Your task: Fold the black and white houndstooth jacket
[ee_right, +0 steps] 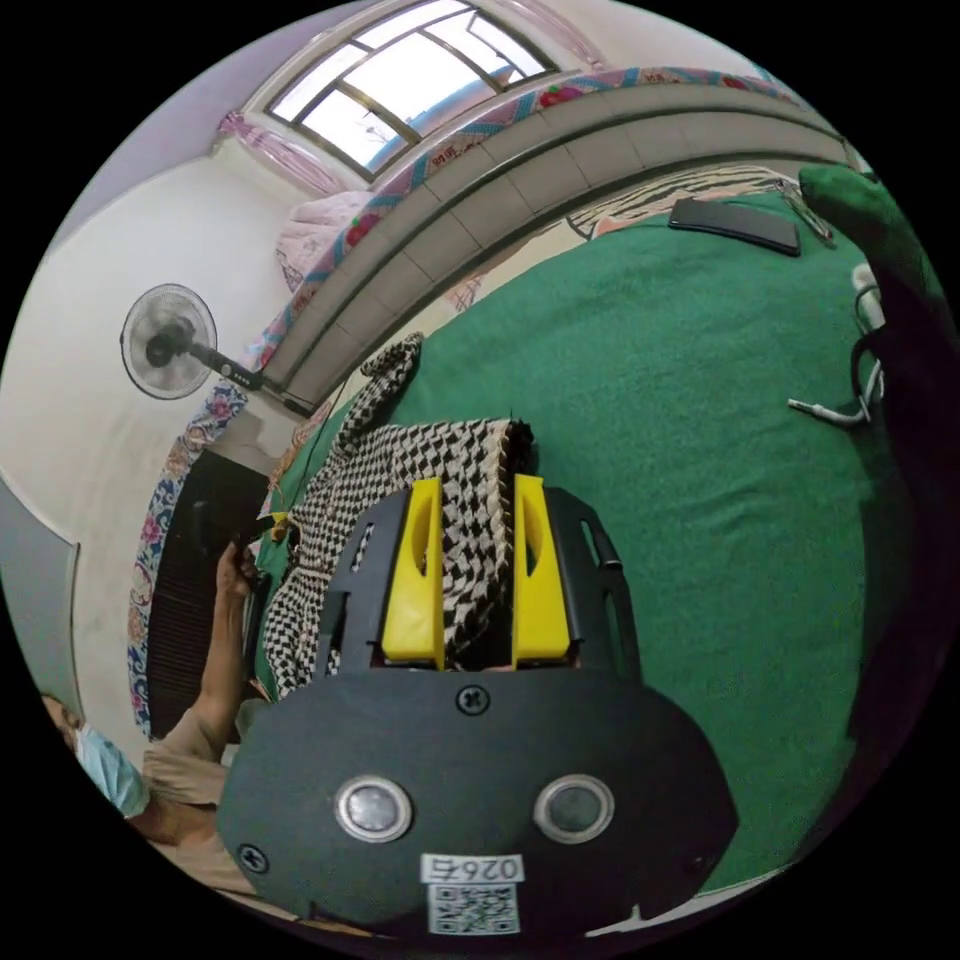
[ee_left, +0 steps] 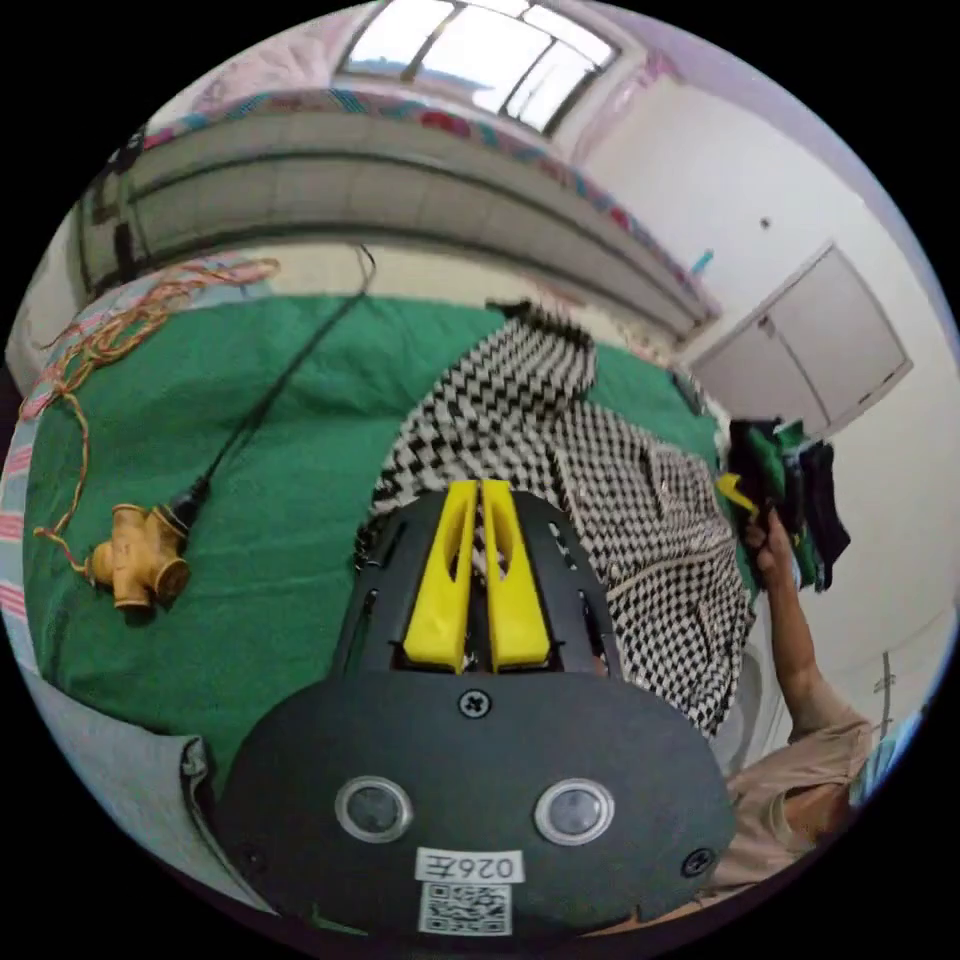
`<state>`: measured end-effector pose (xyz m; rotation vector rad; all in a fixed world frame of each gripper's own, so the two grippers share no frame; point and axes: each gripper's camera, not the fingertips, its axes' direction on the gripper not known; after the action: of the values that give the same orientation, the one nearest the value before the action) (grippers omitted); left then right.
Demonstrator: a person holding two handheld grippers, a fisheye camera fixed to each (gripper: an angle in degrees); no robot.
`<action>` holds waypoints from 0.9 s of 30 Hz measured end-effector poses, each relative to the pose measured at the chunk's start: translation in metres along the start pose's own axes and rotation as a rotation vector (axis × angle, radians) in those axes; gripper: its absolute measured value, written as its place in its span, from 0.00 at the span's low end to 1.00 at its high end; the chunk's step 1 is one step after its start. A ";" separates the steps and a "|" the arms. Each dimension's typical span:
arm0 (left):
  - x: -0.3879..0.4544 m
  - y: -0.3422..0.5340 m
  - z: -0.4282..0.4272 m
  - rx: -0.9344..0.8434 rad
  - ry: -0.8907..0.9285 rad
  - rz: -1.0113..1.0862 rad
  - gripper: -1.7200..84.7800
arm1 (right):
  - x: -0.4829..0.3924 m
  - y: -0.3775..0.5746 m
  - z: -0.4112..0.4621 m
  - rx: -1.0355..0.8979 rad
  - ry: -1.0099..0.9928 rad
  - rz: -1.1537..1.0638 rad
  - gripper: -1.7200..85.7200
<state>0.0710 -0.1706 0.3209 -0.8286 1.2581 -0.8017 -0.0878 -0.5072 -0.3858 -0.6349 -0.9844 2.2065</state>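
On the green bed cover (ee_left: 280, 420), the houndstooth jacket (ee_left: 600, 480) spreads toward 3 o'clock. Left gripper (ee_left: 478, 500) fingers press nearly together, pinching its cloth; right gripper (ee_right: 478, 500) fingers clamp a thicker jacket fold.

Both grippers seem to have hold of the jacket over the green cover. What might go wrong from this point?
1. The left gripper pinches only a thin bit of the jacket; a pull might slip it free.
2. The right gripper clamps a thick bunch of cloth, so the fold may come out uneven.
3. The black cable and brass fitting lie beside the jacket and could snag.
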 end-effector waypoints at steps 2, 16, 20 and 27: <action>-0.017 0.012 -0.041 0.304 0.054 -0.039 0.05 | 0.013 -0.017 0.003 0.011 -0.033 0.028 0.13; 0.052 -0.088 0.047 -0.224 -0.057 0.355 0.09 | -0.029 -0.072 0.037 -0.111 -0.051 -0.208 0.03; 0.046 -0.069 -0.022 0.060 -0.001 0.322 0.09 | -0.105 -0.092 -0.022 0.148 0.068 -0.412 0.02; -0.064 -0.062 -0.022 0.125 0.335 -0.159 0.13 | -0.154 -0.173 0.048 -0.010 0.488 -0.412 0.08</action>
<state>0.0369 -0.1472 0.4029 -0.7184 1.4300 -1.1714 0.0476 -0.5493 -0.1958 -0.8388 -0.7832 1.5844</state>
